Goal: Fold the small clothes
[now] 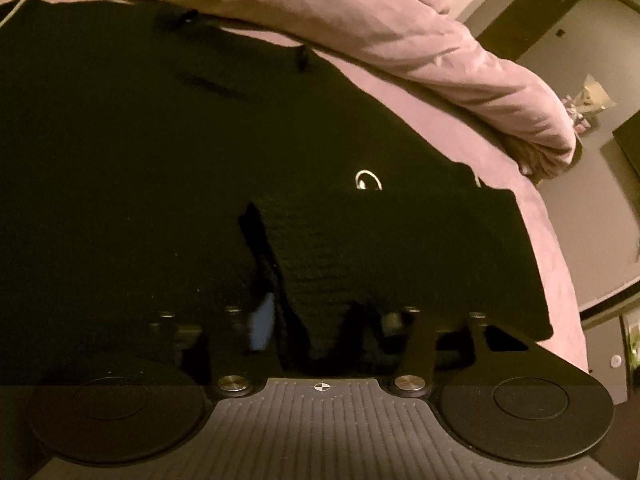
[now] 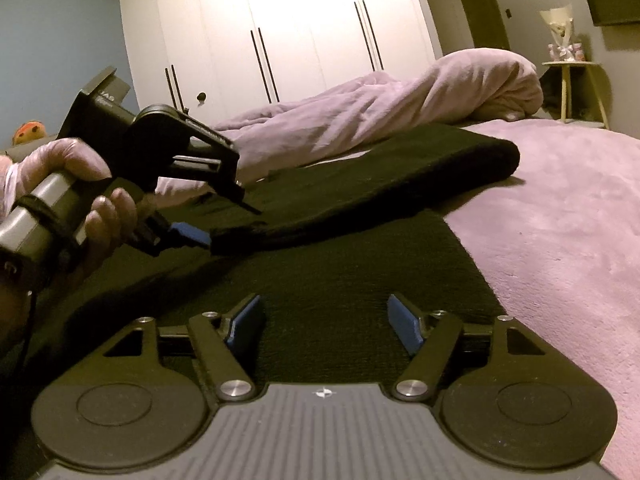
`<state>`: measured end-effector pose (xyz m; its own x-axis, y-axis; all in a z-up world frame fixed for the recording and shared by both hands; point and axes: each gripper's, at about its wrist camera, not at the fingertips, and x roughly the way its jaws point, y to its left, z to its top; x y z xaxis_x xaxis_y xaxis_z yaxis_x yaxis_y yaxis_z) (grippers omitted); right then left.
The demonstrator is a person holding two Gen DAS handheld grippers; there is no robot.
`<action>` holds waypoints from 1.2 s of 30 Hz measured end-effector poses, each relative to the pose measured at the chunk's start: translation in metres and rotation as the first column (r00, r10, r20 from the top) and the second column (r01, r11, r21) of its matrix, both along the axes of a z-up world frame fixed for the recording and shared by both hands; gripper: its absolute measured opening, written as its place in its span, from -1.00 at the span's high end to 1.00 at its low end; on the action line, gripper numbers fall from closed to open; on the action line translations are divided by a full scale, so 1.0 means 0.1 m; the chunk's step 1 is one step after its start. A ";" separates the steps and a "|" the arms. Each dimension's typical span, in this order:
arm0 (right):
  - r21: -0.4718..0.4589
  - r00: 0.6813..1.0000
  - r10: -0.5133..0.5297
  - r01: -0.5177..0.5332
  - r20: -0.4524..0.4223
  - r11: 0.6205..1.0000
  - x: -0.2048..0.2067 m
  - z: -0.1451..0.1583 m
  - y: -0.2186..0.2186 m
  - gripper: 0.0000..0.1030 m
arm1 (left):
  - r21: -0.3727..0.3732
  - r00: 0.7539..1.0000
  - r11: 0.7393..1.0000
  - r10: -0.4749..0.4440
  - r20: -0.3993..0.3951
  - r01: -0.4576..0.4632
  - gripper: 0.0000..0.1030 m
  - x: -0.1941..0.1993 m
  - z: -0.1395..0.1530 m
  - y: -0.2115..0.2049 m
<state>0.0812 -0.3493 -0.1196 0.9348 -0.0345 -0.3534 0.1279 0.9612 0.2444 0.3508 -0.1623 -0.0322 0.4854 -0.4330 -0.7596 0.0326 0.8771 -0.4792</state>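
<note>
The right hand-held gripper (image 2: 324, 322) gapes empty over the black garment (image 2: 340, 280) spread on the pink bed (image 2: 560, 220). Further off, the left hand-held gripper (image 2: 224, 224) seemingly pinches its folded edge.

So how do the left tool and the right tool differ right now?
The left tool grips the folded-over edge of the black garment; the right tool is open, nothing between its pads. The left tool lifts cloth; the right tool only hovers over the flat layer. Both are over the same garment.
</note>
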 end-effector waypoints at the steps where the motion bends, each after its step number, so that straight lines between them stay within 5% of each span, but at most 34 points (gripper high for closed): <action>1: 0.001 1.000 0.001 -0.001 0.002 1.000 0.00 0.00 0.00 -0.38 | -0.004 1.000 1.000 0.004 -0.005 -0.004 0.28 0.02 0.00 0.02; 6: -0.008 1.000 0.003 -0.003 -0.001 1.000 0.02 0.00 0.02 -0.41 | -0.043 1.000 0.999 0.001 -0.010 -0.002 0.80 0.02 0.00 0.12; 18: -0.014 1.000 0.006 -0.006 -0.001 1.000 0.03 -0.01 0.03 -0.43 | -0.018 0.992 0.998 -0.060 0.114 0.063 0.83 -0.05 0.25 0.16; 23: -0.016 1.000 0.007 -0.007 -0.002 1.000 0.04 0.00 0.04 -0.44 | 0.087 0.975 0.994 -0.081 0.208 0.064 0.83 -0.03 0.55 0.34; 28: -0.020 1.000 0.007 -0.007 -0.004 1.000 0.04 0.01 0.04 -0.45 | 0.199 0.965 0.978 0.012 0.261 -0.066 0.82 0.07 0.74 0.83; 31: -0.024 1.000 0.009 -0.010 -0.006 1.000 0.05 0.01 0.05 -0.48 | 0.285 0.952 0.942 0.091 0.291 -0.178 0.54 0.08 0.71 1.13; 33: -0.030 1.000 0.011 -0.012 -0.008 0.999 0.05 0.01 0.06 -0.49 | 0.328 0.955 0.925 0.099 0.280 -0.192 -0.25 0.07 0.63 1.26; 36: -0.040 1.000 0.012 -0.013 -0.013 0.999 0.06 0.01 0.08 -0.52 | 0.347 0.973 0.924 0.091 0.214 -0.163 -0.28 0.05 0.41 1.36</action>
